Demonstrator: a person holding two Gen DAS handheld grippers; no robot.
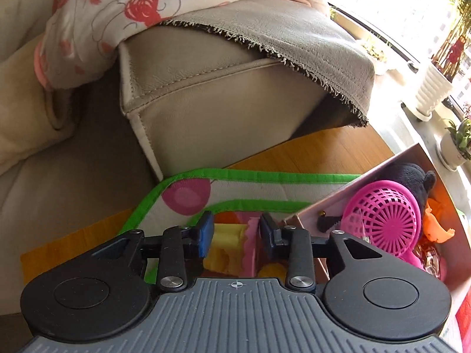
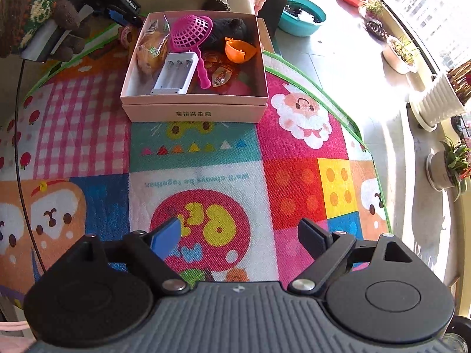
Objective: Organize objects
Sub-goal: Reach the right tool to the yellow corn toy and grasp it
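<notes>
A pink cardboard box (image 2: pixel 194 113) stands on the colourful play mat (image 2: pixel 194 173). It holds a pink plastic strainer (image 2: pixel 191 33), a white battery charger (image 2: pixel 176 73), a black plush toy (image 2: pixel 231 29), an orange cup (image 2: pixel 240 50) and snack packets. My right gripper (image 2: pixel 240 238) hangs open over the mat in front of the box, nothing between its fingers. My left gripper (image 1: pixel 237 232) sits partly open just left of the box wall (image 1: pixel 318 209), with only mat seen between its pads. The left wrist view shows the strainer (image 1: pixel 382 220) and the plush toy (image 1: pixel 412 179) close by.
A beige sofa (image 1: pixel 206 103) with a grey throw and a floral blanket (image 1: pixel 117 8) rises behind the mat. White plant pots (image 2: pixel 435 106) and a teal basin (image 2: pixel 303 17) line the sunlit floor by the window. A hand in a knitted sleeve (image 2: pixel 32 17) holds the left gripper.
</notes>
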